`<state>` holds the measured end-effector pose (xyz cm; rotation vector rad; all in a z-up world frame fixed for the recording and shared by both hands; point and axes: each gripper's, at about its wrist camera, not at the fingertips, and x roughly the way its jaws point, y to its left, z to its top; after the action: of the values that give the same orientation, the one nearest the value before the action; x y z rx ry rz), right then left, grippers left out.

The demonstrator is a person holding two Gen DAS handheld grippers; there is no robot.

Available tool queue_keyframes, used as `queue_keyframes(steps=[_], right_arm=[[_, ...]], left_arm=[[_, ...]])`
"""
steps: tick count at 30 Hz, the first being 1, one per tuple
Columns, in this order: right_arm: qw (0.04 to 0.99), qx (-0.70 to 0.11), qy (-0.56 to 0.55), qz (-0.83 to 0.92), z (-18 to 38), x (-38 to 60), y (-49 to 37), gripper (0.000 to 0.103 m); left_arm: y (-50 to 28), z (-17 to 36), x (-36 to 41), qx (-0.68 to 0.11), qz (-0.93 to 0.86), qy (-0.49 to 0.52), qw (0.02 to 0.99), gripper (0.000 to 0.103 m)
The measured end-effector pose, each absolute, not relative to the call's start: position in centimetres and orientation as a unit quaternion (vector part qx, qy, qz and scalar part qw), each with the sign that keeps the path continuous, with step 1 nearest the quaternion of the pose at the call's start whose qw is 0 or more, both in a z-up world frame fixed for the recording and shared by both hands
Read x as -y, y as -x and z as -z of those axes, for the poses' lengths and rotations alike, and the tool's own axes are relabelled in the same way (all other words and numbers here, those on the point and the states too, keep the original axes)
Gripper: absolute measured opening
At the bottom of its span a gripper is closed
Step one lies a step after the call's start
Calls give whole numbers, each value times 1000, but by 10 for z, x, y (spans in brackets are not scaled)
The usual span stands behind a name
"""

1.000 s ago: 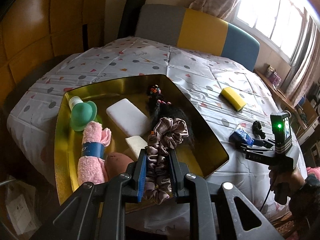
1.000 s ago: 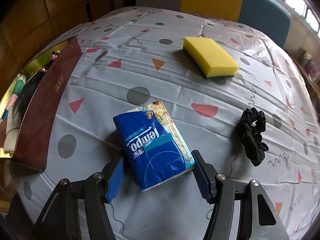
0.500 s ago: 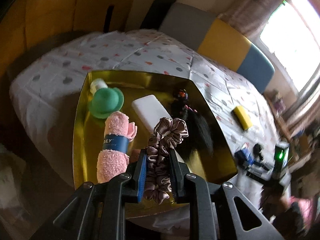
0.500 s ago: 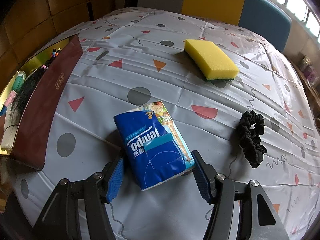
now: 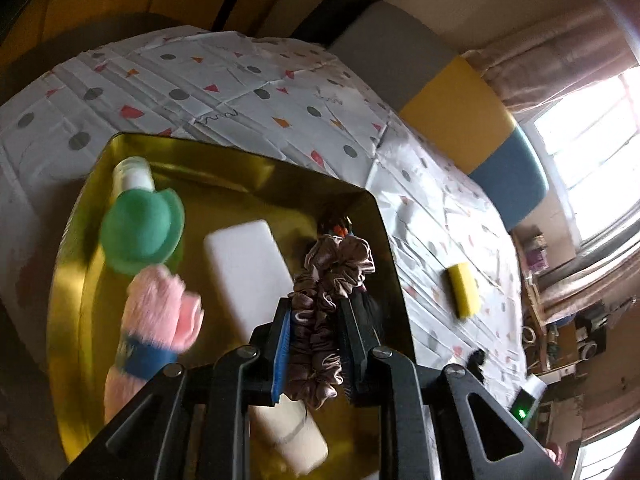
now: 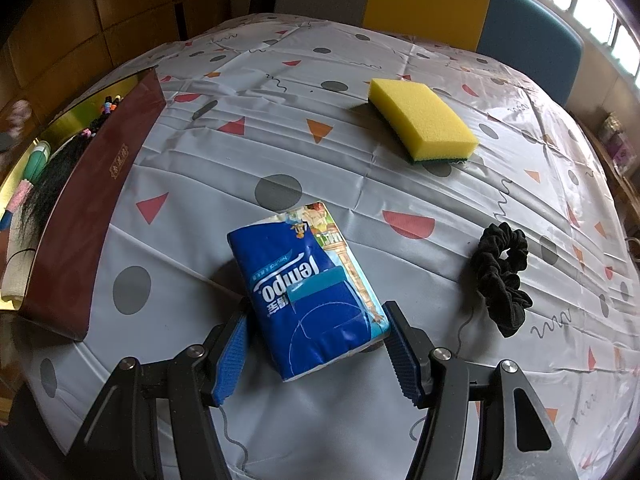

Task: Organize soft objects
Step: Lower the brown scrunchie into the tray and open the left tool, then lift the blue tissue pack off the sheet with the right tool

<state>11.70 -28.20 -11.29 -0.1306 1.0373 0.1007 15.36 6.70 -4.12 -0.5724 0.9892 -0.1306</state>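
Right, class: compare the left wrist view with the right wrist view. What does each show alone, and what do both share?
Only the left wrist view: the left gripper shut on a mauve satin scrunchie, plus a white foam block. Only the right wrist view: the open right gripper around a blue tissue pack. Both: the gold tray, yellow sponge and patterned tablecloth.

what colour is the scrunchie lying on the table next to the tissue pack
Black. The scrunchie shows best in the right wrist view, right of the blue tissue pack.
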Motion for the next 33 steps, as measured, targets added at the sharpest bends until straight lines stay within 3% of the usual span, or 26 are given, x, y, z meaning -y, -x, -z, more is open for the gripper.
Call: queue_keyframes(steps=[4,14,23,33], right_arm=[[865,-495,63,-48,113,282,-117,63],[865,-494,64,-49,113,282,-117,63],[866,-493,67,-49,113,282,-116,63],[868,-488,75,-48,113,280,-114,63]], left_arm=[[-179,57,-63,-484,51,268,831,20],[-202,77,-56,-517,46,247,818,36],[-150,37,-36,-456,30,110,883,37],[-90,17,-34,-415,21,56,908,37]])
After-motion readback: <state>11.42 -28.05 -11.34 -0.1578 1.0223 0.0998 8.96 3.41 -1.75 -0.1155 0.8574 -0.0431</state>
